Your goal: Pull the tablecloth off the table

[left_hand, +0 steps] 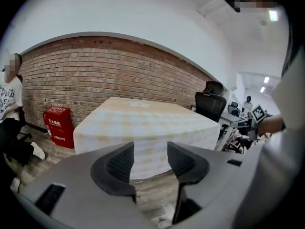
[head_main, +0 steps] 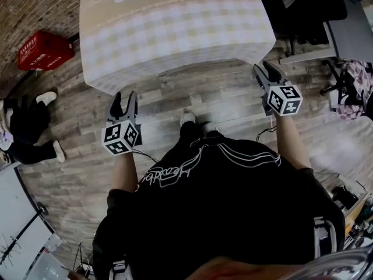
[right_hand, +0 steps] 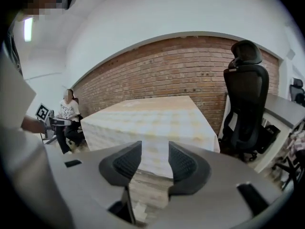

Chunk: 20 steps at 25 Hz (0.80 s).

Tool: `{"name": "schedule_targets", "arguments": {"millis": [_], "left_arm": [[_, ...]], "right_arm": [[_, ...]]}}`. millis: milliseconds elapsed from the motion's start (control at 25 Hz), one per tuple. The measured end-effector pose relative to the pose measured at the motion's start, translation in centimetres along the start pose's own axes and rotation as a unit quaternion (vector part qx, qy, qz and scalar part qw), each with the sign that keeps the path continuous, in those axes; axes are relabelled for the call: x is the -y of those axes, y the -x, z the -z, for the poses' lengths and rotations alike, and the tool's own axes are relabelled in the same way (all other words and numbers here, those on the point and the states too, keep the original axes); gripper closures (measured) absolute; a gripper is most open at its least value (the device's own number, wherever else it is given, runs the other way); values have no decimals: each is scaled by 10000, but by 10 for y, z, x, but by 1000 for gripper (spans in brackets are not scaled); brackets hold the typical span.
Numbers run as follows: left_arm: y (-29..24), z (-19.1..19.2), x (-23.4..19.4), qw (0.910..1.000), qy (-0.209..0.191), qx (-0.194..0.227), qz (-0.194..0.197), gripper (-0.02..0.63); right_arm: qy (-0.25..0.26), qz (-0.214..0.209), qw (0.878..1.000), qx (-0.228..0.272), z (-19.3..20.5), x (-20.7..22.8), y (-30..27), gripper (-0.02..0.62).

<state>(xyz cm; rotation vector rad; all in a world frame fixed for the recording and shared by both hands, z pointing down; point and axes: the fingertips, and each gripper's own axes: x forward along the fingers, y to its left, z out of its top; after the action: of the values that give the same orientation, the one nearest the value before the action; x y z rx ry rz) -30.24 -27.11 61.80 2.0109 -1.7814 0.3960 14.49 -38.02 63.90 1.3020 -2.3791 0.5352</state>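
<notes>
Looking down in the head view, we hold the left claw (head_main: 124,101) and right claw (head_main: 263,69) low by the near corners of the tablecloth (head_main: 175,34), probably so each can take a corner. Its soft checked fabric, printed with a daisy, drapes the whole counter. Our left gripper view shows ribbed dark pads (left_hand: 119,165) parted with nothing between them, the cloth ahead untouched. Our right gripper view shows the same: parted, empty.

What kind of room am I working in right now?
Likely an office workspace: a black office chair and grey desk stand near the tablecloth, with a brick wall behind.
</notes>
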Motion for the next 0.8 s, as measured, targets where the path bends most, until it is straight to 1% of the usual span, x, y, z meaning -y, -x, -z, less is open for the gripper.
{"name": "schedule_targets", "arguments": {"millis": [80, 160, 280, 360, 440, 560, 640, 720, 800], "left_arm": [[-14, 13, -4, 9994, -58, -219, -243, 401], [-24, 27, -22, 9981, -111, -390, -456, 391], [-27, 38, -88, 9963, -86, -452, -719, 377], [-32, 44, -118, 9949, -89, -482, -884, 371], [-44, 50, -127, 9926, -197, -592, -1038, 347], [-59, 58, -134, 9891, -310, -749, -1230, 344], [-64, 61, -147, 9871, -240, -785, -1374, 331], [-68, 65, -160, 9859, -145, -800, -1462, 308], [-73, 69, -173, 9863, -72, -807, -1439, 301]], "right_arm": [[5, 266, 9995, -162, 16, 40, -3, 445], [58, 567, 9979, -300, 31, 67, -8, 446], [118, 915, 9948, -441, 40, 68, -29, 424], [137, 1048, 9929, -540, 46, 77, -40, 406], [139, 1143, 9911, -675, 57, 102, -46, 403], [136, 1277, 9876, -899, 74, 138, -53, 389], [272, 1526, 9825, -1031, 80, 156, -57, 362], [422, 1760, 9772, -1109, 84, 169, -60, 353], [434, 1824, 9758, -1127, 85, 172, -66, 344]]}}
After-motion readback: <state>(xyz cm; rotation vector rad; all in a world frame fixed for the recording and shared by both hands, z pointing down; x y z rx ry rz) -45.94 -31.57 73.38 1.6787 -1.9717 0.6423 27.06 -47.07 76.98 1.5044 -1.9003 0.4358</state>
